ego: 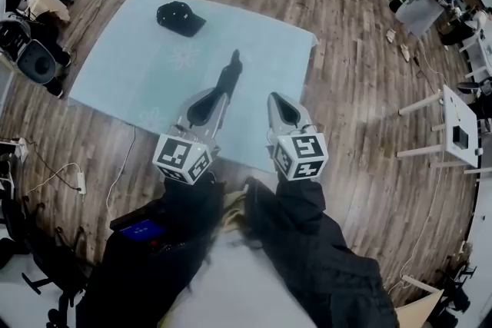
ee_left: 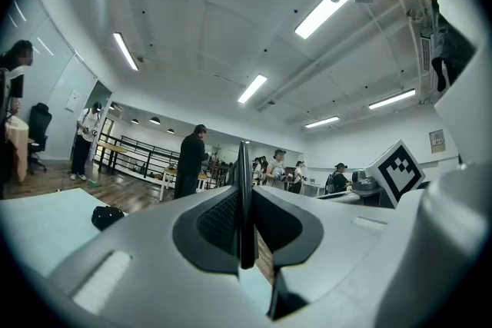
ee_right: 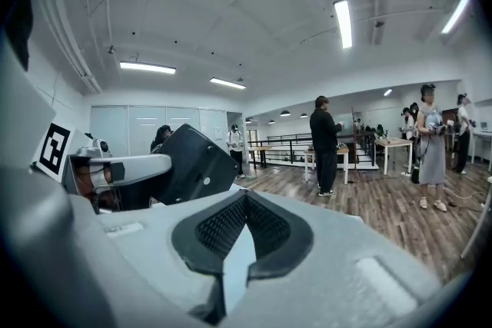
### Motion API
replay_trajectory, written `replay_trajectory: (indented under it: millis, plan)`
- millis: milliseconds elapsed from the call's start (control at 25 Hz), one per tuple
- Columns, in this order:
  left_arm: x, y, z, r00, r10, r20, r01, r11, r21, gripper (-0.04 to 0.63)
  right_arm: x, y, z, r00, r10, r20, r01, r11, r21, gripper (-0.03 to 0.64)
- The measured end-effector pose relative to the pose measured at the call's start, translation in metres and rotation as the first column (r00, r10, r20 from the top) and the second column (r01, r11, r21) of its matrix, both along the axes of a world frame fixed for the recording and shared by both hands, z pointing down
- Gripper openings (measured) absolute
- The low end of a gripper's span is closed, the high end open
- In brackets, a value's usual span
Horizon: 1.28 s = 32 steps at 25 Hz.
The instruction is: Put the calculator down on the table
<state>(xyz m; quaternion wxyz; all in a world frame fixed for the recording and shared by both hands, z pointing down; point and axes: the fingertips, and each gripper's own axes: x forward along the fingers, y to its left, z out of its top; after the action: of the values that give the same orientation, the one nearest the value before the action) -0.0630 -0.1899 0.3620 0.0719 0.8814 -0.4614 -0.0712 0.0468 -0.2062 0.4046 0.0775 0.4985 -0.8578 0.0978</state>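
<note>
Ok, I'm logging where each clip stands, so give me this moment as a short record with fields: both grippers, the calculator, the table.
left gripper: jaws shut on the calculator
right gripper: jaws together, nothing between them
calculator: stands on edge in the jaws, over the table, not yet set down
table: light blue top, black cap lying at its far side

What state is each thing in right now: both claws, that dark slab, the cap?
Left gripper: shut on the calculator.
Calculator: held edge-on over the table, not yet set down.
Right gripper: shut, empty.
Cap: lying on the table.
</note>
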Motion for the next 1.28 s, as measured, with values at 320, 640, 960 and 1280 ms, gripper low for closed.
replay_trajectory:
  millis: [320, 640, 960, 1280]
  plan:
    - [-0.015, -0.027, 0.014, 1.0, -0.002, 0.016, 0.003, 0.999, -0.037, 0.048, -0.012, -0.022, 0.007, 1.0, 0.003, -0.002, -0.003, 1.0, -0.017, 0.002]
    - [-0.016, -0.047, 0.038, 0.999, 0.008, 0.054, -0.004, 0.997, -0.08, 0.048, -0.013, -0.039, 0.029, 1.0, 0.007, -0.008, -0.007, 0.998, -0.065, 0.002]
    - [-0.013, -0.063, 0.082, 0.996, 0.021, 0.084, -0.006, 0.984, -0.176, 0.048, -0.005, -0.047, 0.061, 0.999, 0.023, -0.026, -0.027, 0.988, -0.149, 0.002]
    - [-0.014, -0.064, 0.148, 0.989, 0.026, 0.143, 0.021, 0.948, -0.317, 0.048, 0.0, -0.039, 0.119, 0.999, 0.016, -0.037, -0.026, 0.957, -0.287, 0.002]
